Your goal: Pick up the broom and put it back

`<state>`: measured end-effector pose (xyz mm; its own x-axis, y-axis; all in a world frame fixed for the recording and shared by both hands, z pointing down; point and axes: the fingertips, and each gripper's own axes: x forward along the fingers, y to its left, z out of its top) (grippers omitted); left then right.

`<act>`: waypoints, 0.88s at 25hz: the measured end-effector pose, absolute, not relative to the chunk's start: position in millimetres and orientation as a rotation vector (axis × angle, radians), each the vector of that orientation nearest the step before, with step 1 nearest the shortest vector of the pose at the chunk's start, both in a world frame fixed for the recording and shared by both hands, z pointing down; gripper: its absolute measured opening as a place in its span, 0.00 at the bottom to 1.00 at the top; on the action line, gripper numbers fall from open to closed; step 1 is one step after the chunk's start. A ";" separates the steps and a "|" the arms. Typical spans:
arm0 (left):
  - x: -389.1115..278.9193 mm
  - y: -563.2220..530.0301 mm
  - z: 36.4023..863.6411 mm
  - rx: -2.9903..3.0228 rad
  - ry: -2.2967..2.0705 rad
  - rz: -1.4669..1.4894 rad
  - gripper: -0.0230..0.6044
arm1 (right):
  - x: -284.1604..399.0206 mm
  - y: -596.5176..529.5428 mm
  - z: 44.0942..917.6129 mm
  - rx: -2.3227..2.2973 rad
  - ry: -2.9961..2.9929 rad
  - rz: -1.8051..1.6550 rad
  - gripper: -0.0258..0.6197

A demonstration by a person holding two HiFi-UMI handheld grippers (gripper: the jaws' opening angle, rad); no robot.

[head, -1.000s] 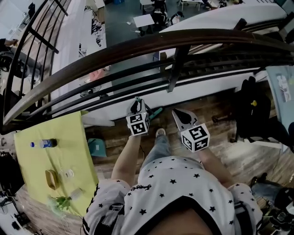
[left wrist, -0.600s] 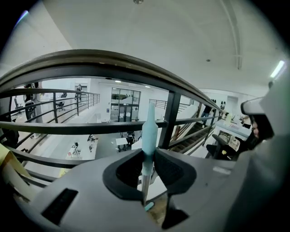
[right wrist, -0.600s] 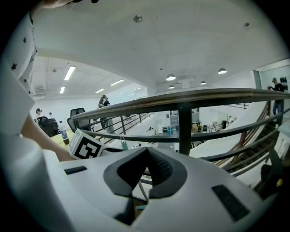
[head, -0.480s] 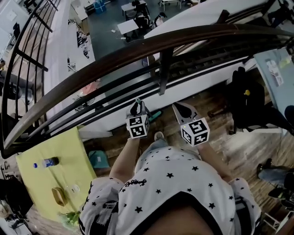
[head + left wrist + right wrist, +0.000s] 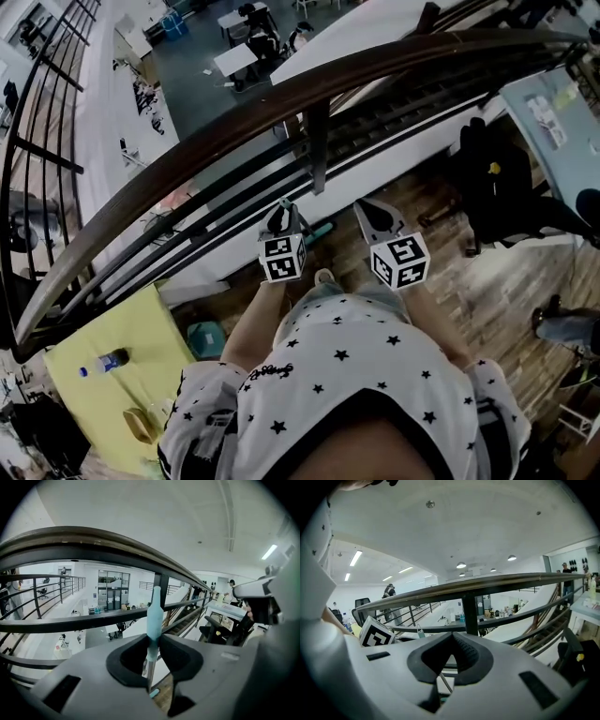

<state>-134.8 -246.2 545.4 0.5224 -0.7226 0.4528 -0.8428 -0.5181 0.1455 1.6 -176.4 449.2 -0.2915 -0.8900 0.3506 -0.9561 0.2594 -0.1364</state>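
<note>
The broom shows as a thin metal shaft with a pale teal grip (image 5: pixel 154 616) standing upright in front of the railing. My left gripper (image 5: pixel 152 641) is shut on that grip, pads pressed on both sides. In the head view the left gripper (image 5: pixel 277 217) points at the railing, with a teal bit of the broom (image 5: pixel 320 230) just right of it near the floor. My right gripper (image 5: pixel 366 208) is beside it, about a hand's width to the right. Seen in its own view, the right gripper (image 5: pixel 452 637) has its tips together and holds nothing; the broom's shaft (image 5: pixel 446 682) passes behind them.
A dark curved handrail (image 5: pixel 309 84) with a black post (image 5: pixel 317 141) runs across just ahead, a drop to a lower floor beyond. A yellow table (image 5: pixel 122 347) with a bottle (image 5: pixel 105 362) is at the lower left, a black chair (image 5: pixel 497 187) on the wooden floor at the right.
The view has swung: the yellow table slid down and left, the chair came further in at the right. Both grippers keep their spacing, the left one still shut on the broom.
</note>
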 end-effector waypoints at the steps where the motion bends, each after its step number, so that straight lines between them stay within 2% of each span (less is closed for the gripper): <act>1: -130.4 -247.8 544.3 2.430 -1.283 0.483 0.18 | 5.5 -176.9 447.6 1.751 -2.317 0.481 0.03; 11: -81.3 -250.0 543.3 2.488 -1.189 0.520 0.18 | 53.7 -166.7 448.8 1.875 -2.252 0.521 0.03; 22: -16.6 -245.7 543.2 2.440 -1.255 0.524 0.18 | 130.9 -170.1 443.6 1.806 -2.291 0.514 0.03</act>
